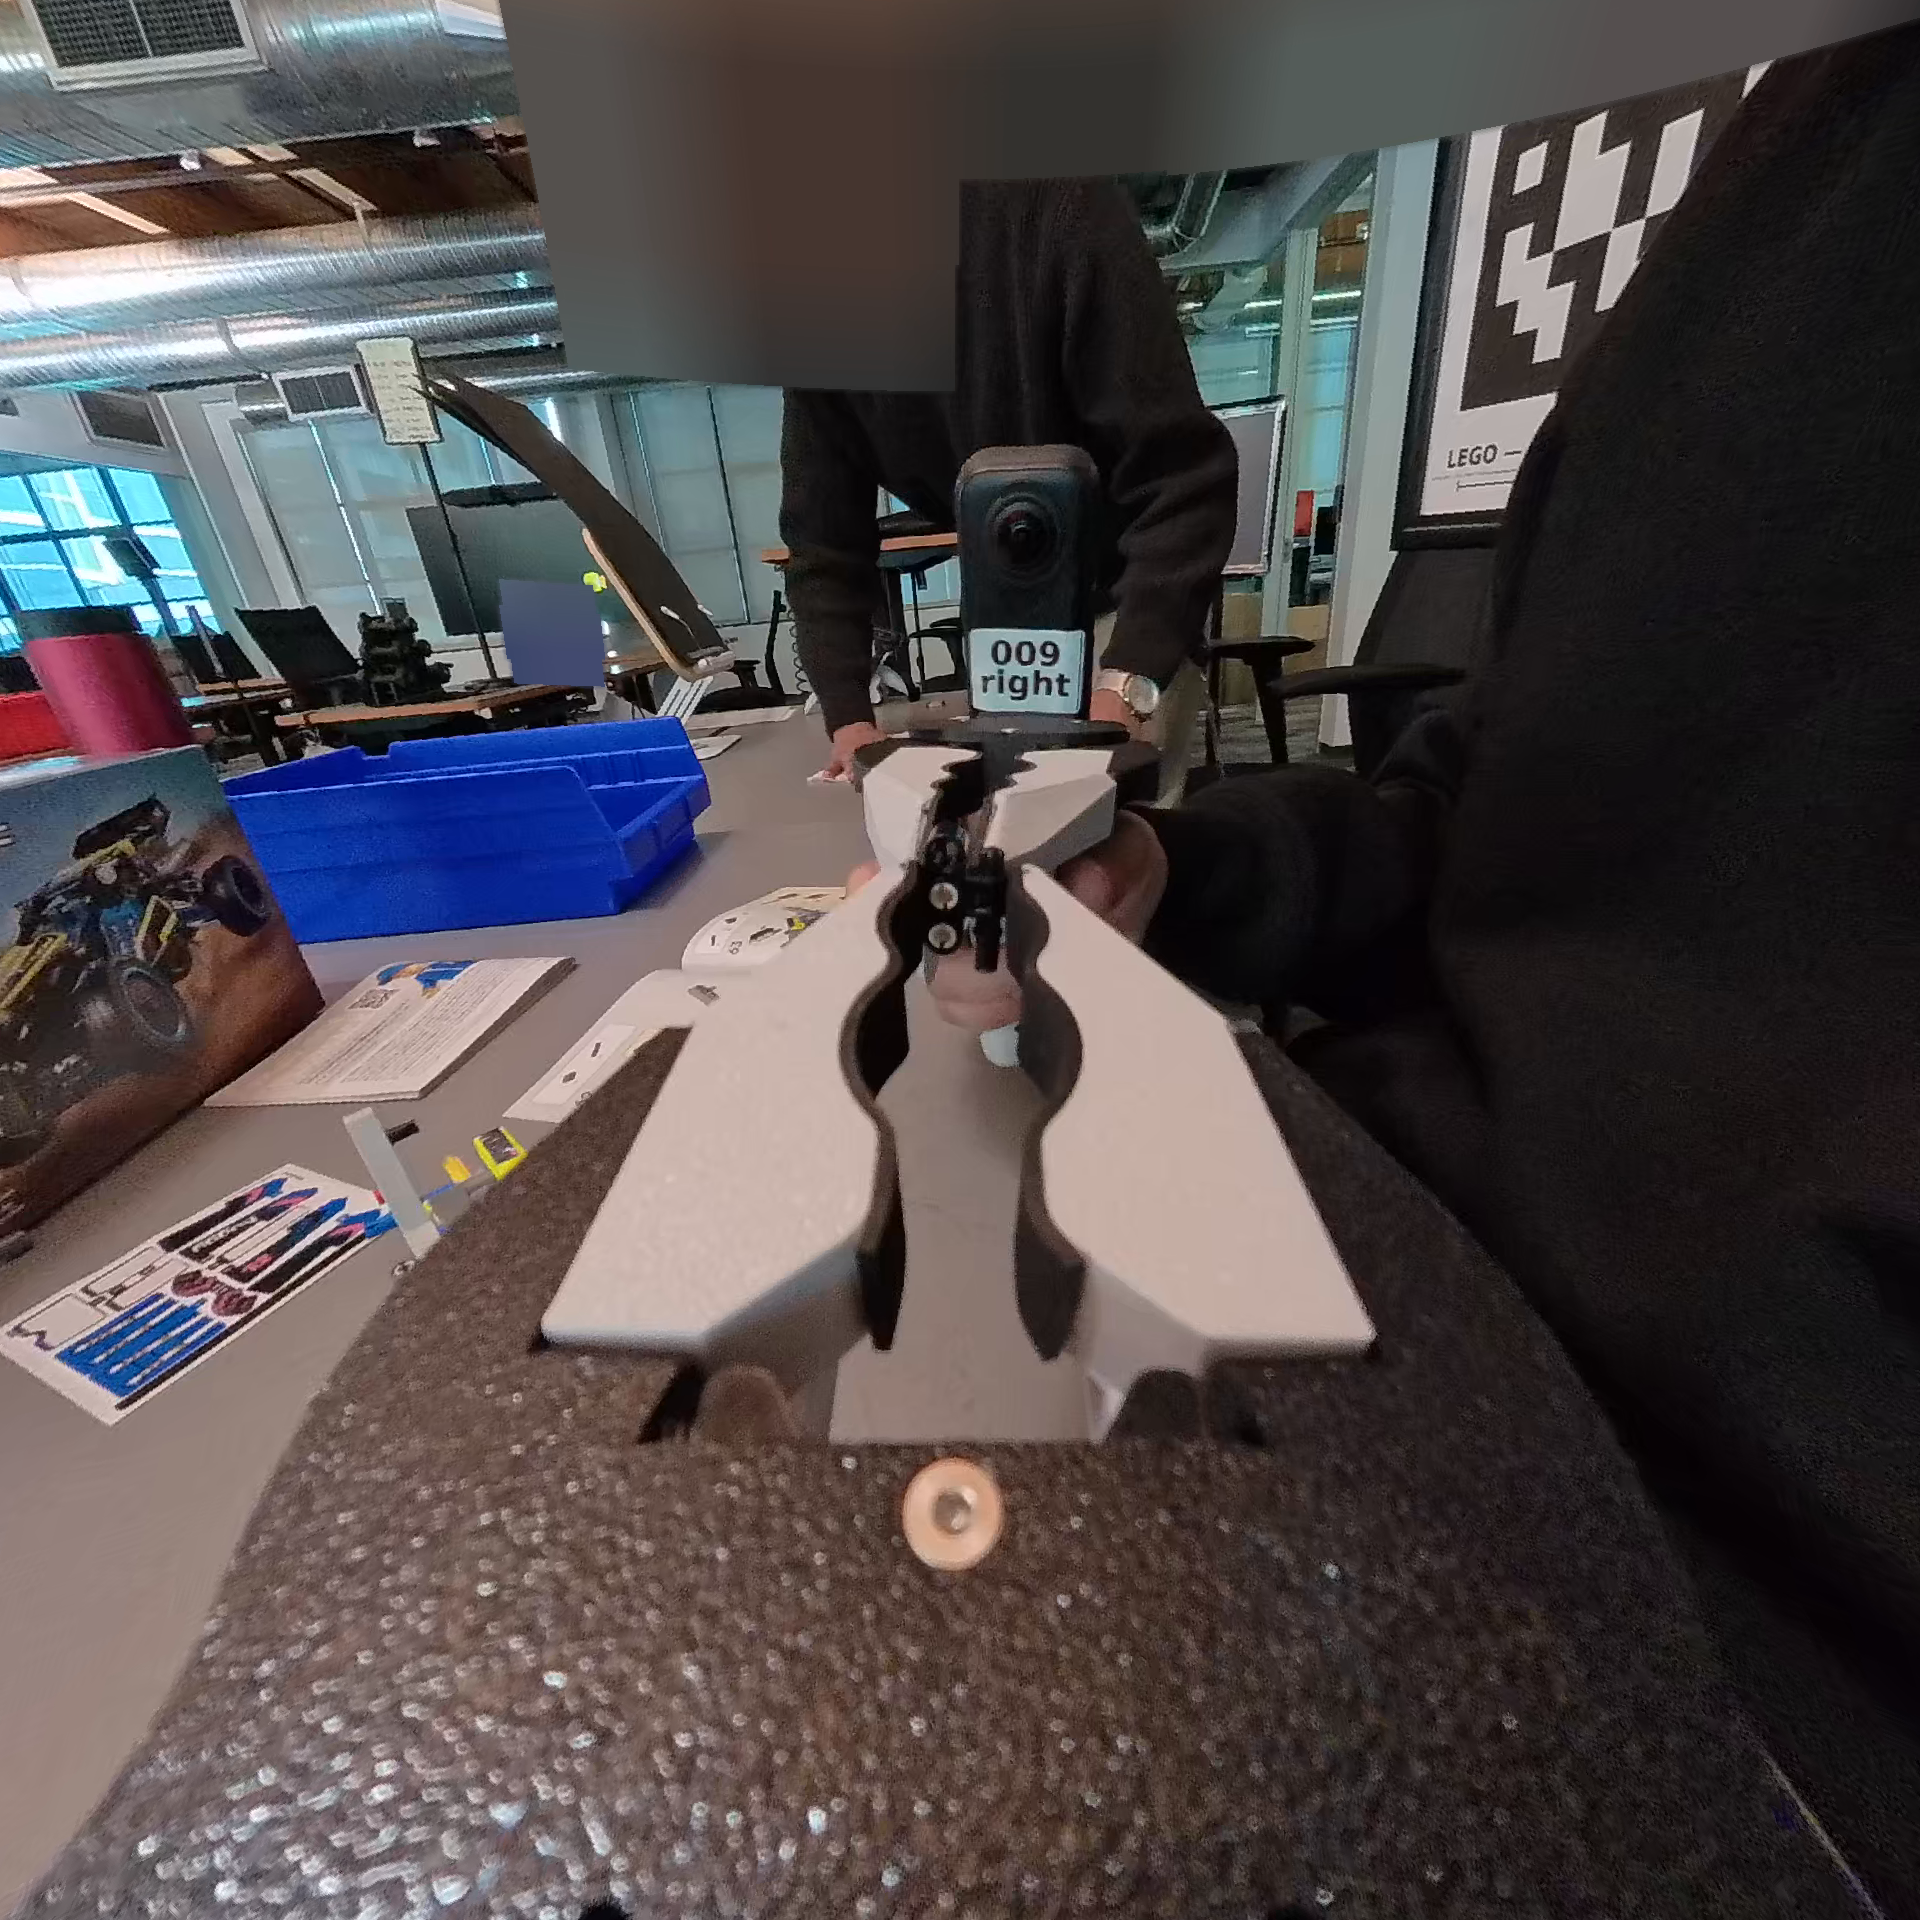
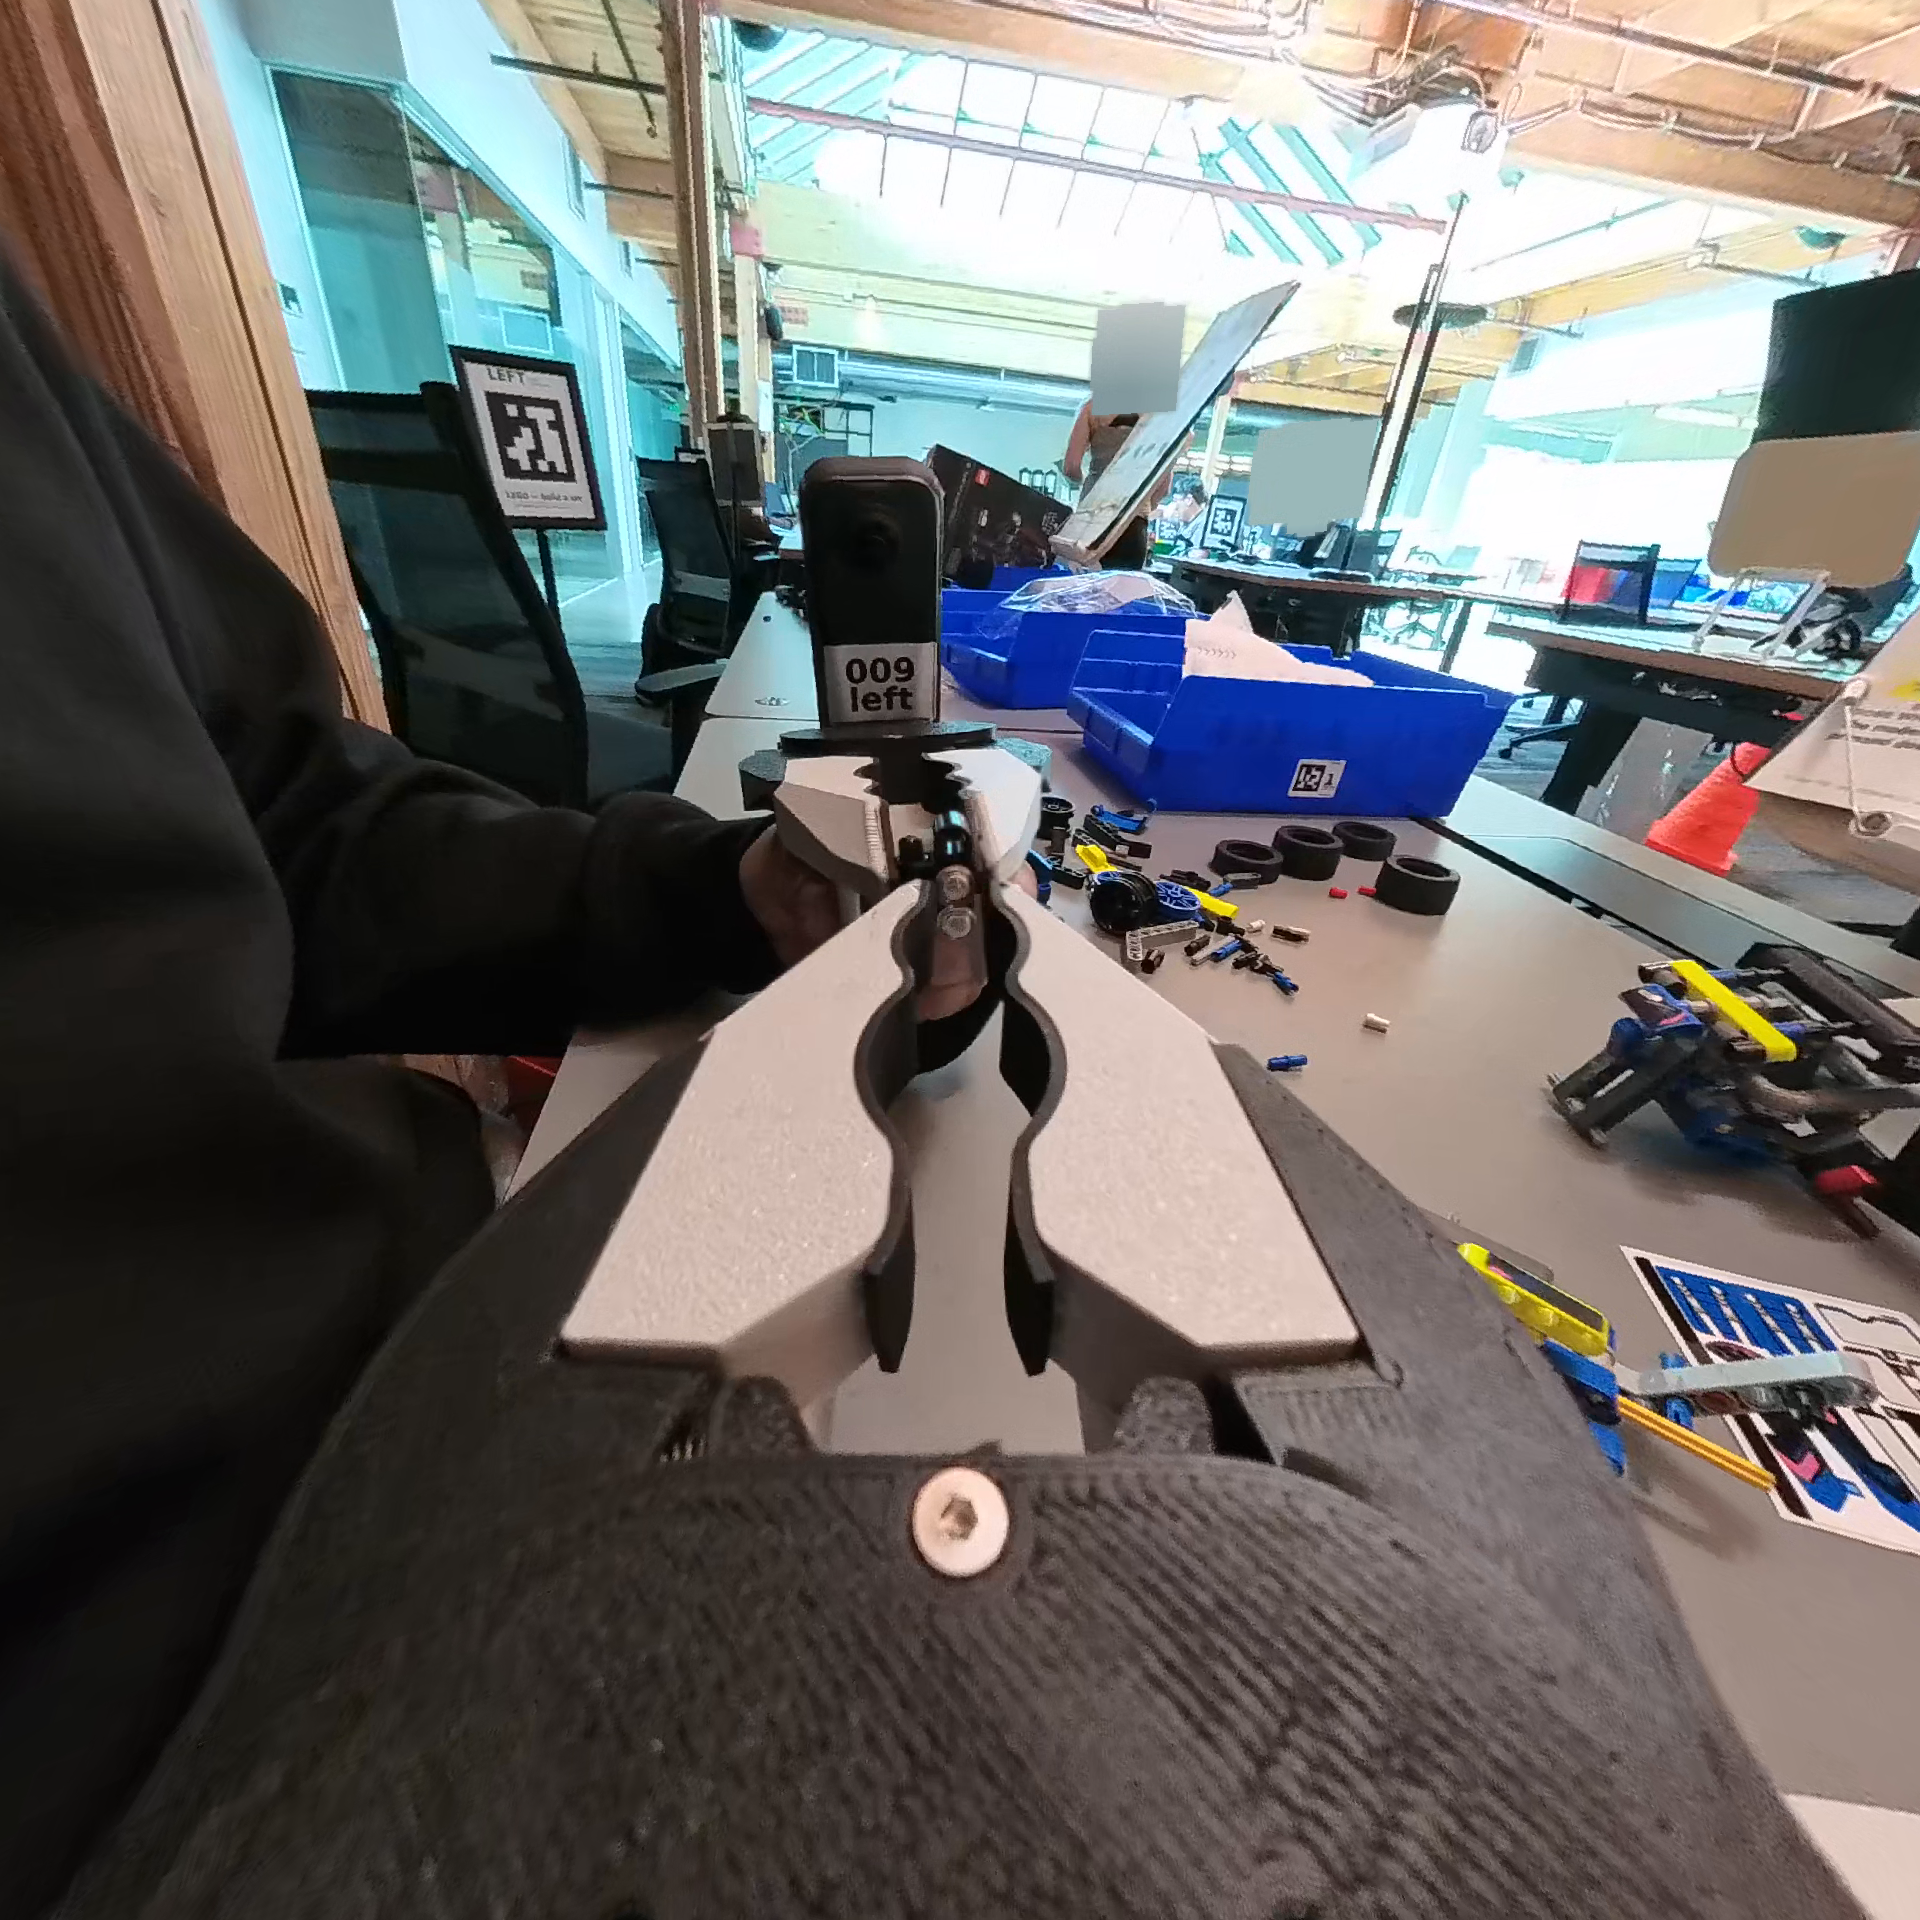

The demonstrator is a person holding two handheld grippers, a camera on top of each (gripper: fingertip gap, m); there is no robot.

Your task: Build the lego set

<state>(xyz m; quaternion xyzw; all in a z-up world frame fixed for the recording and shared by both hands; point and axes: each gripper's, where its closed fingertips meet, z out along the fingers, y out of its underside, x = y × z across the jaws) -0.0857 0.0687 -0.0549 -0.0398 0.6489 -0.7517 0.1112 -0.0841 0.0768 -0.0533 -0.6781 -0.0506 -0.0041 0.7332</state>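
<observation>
A small black lego piece with round pin holes stands upright, pinched between both tools' tips above the worktop; a half-built blue, black and yellow chassis lies there beside four black tyres

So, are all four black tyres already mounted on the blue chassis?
No, the four black tyres lie loose on the table, apart from the blue chassis.
</observation>
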